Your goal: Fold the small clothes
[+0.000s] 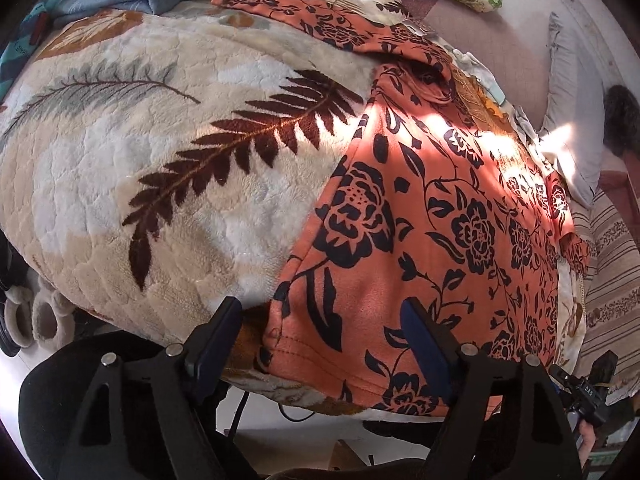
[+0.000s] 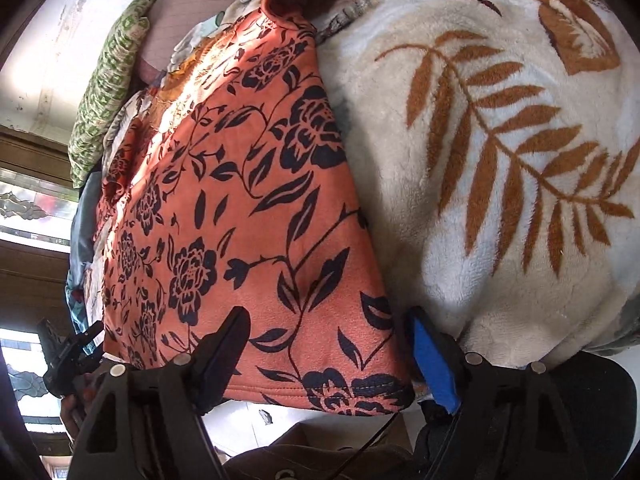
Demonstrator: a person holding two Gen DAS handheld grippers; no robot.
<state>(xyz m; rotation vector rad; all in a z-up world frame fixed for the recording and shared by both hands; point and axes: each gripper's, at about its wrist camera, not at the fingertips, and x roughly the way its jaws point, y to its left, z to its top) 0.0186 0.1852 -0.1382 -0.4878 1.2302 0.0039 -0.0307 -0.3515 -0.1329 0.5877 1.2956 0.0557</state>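
left claw (image 1: 320,344): spread wide, straddling the near-left hem corner of the orange floral garment (image 1: 432,216), placed to pinch it | garment: flat on the leaf-print blanket (image 1: 120,168) on the bed, hem nearest, ready for folding | right claw (image 2: 328,352): spread wide at the near-right hem corner, gripping nothing

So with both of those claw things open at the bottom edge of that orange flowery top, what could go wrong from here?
1. The orange top with black flowers lies on a thick plush leaf-print blanket; the open left gripper could pinch blanket pile along with the hem.
2. The hem hangs over the bed edge, so the right gripper, also open, may catch only one layer, or the top could slide off.
3. One sleeve lies spread far away and may drag, skewing the fold.
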